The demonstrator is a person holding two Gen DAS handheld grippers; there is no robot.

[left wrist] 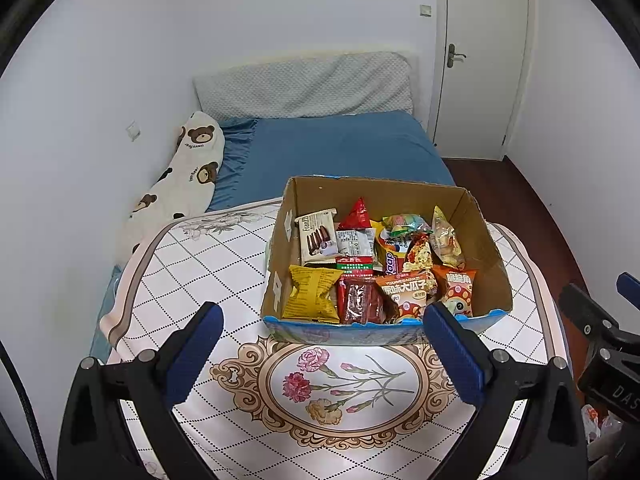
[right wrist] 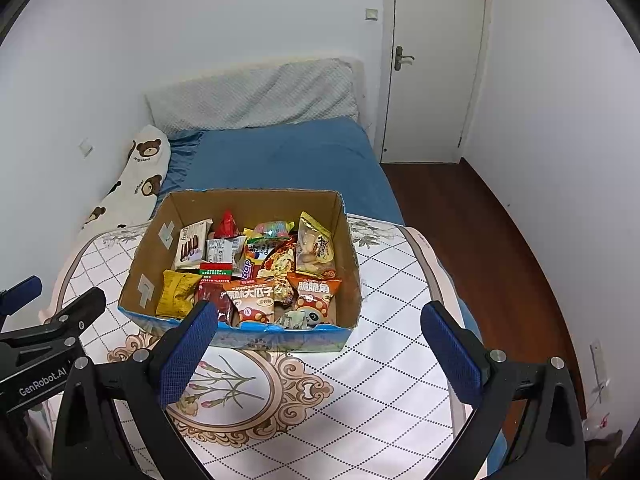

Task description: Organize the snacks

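You hold both tools back from the cardboard box, and that looks deliberate: from here each camera sees every packet before you commit. Your left hand-held gripper hangs with its blue pads spread wide and nothing between them, framing the box's near wall. Your right hand-held gripper is just as wide and just as empty, set a little to the right of the box.

The snacks sit packed inside the box, which rests on the flowered cloth covering the table, with the bed behind. The packets stand mostly on edge, labels toward you, so the box reads like a shelf: the yellow bag in the near left corner, the orange seed packet beside the dark red one, the biscuit pack leaning by the left wall.

To my eye nothing remains outside the box, so the sorting seems nearly done or not yet begun.
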